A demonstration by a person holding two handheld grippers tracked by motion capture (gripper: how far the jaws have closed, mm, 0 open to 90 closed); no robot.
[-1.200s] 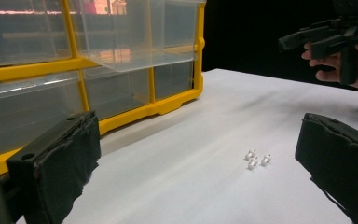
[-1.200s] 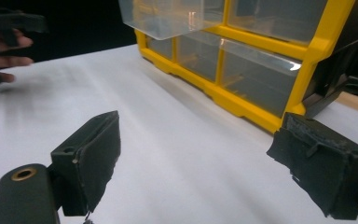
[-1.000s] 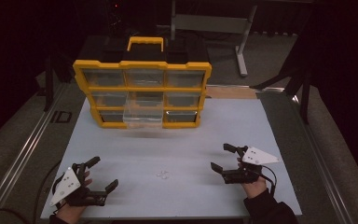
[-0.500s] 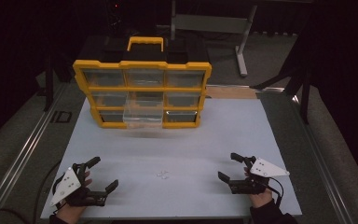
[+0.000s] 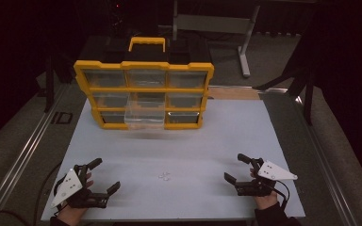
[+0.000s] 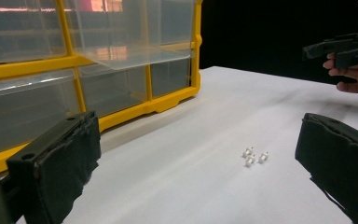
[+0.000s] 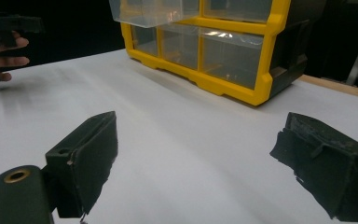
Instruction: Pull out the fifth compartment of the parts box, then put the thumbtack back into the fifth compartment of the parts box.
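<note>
White table [image 5: 217, 136] — small clear pieces [image 5: 164, 176], untouched

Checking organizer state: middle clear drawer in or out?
Out: the clear plastic drawer juts forward from the yellow-framed organizer, past its neighbours.

A yellow-framed organizer [image 5: 143, 94] with clear drawers stands on the white table [image 5: 226, 136]; small white parts [image 5: 164, 176] lie there.

Wide bare stretch of white table [image 5: 226, 136] between both grippers and yellow organizer [image 5: 143, 92] at far edge. Only obstacle mid-table: cluster of small white parts [image 5: 164, 176], between left gripper [image 5: 104, 175] and right gripper [image 5: 237, 167]. Clear drawer [image 5: 143, 117] juts from organizer's lower middle, overhanging table.
</note>
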